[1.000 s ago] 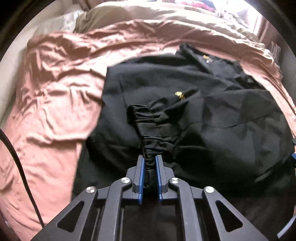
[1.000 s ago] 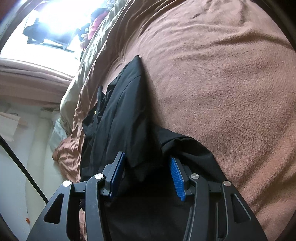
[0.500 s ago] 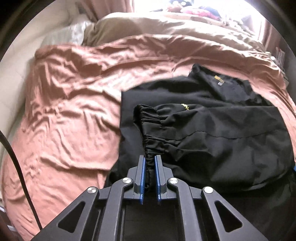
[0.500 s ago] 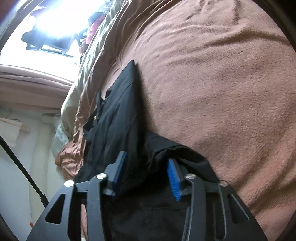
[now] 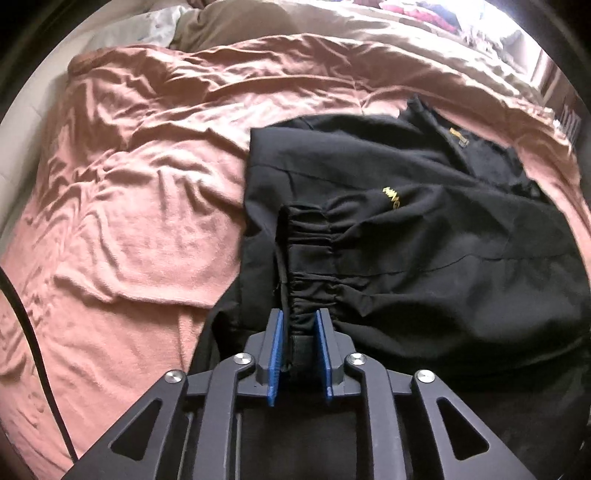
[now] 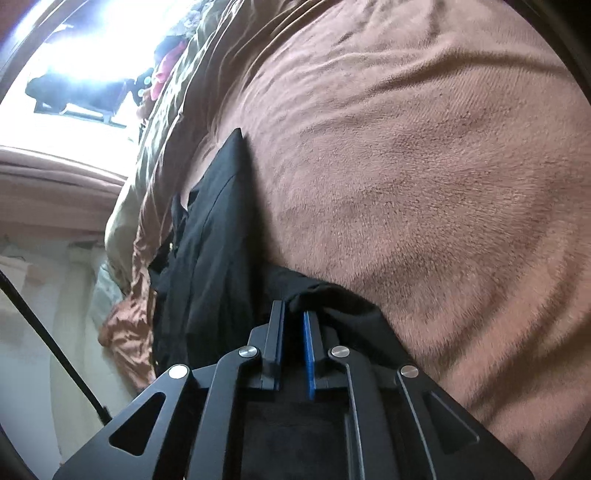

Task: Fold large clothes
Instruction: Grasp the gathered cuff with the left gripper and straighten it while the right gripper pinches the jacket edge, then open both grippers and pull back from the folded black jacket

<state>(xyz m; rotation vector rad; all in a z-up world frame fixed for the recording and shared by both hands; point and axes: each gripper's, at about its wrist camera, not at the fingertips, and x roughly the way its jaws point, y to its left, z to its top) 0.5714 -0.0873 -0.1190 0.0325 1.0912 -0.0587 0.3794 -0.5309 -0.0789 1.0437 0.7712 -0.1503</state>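
Jacket (image 5: 424,236): soft, limp, light; grip at cuff (image 5: 310,266) or hem. Left tongs (image 5: 298,334) just opening, narrow, cuff between. Right tongs (image 6: 293,325) just closing, pinching black fabric.

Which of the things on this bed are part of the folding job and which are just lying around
Part of the job:
- black jacket with gathered elastic cuff
- left gripper, jaws just opening, cuff between them
- right gripper, jaws just closing on black fabric

Just lying about:
- rumpled pink blanket
- beige duvet
- pile of red and dark clothes
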